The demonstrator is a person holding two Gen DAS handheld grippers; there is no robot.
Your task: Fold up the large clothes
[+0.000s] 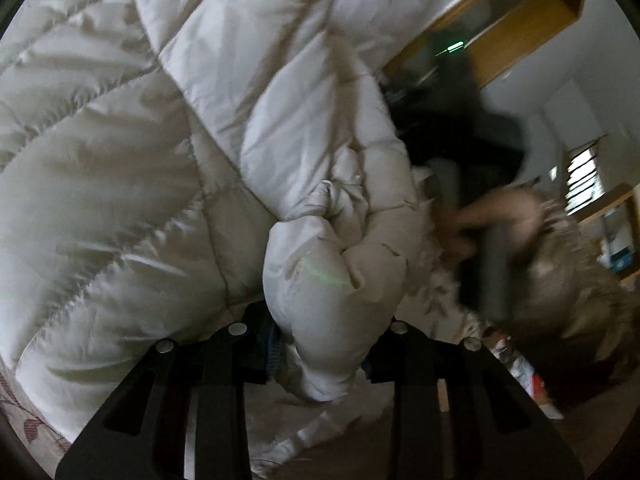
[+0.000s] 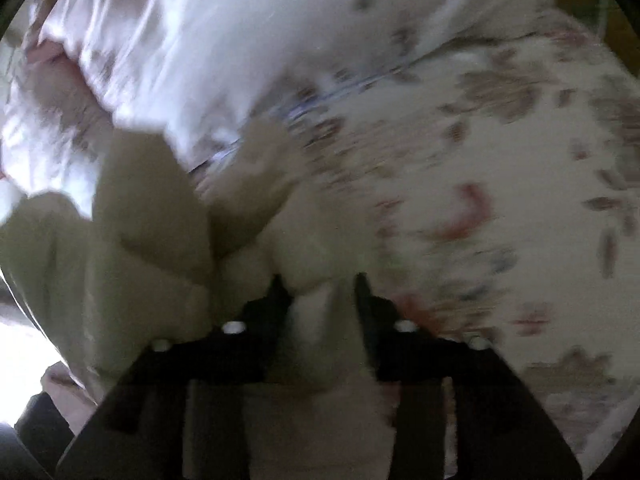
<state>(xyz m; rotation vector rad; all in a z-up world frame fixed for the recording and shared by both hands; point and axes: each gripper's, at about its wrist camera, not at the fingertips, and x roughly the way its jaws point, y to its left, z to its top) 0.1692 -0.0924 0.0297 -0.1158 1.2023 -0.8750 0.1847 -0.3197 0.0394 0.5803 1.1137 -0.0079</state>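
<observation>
A large cream quilted puffer jacket [image 1: 132, 152] fills most of the left wrist view, lifted and hanging in folds. My left gripper [image 1: 320, 344] is shut on a bunched puffy edge of the jacket [image 1: 336, 280]. In the blurred right wrist view my right gripper [image 2: 322, 292] is shut on another cream part of the jacket [image 2: 132, 240], which bulges between and past its fingers. Behind the jacket in the left wrist view the person's arm [image 1: 492, 208] and the other gripper's dark body show, blurred.
A floral bedsheet [image 2: 500, 184] covers the bed under the right gripper, with a pale pink quilt [image 2: 192, 32] piled at the far side. A wooden frame [image 1: 520, 12], white wall and a window [image 1: 584, 176] lie to the right in the left wrist view.
</observation>
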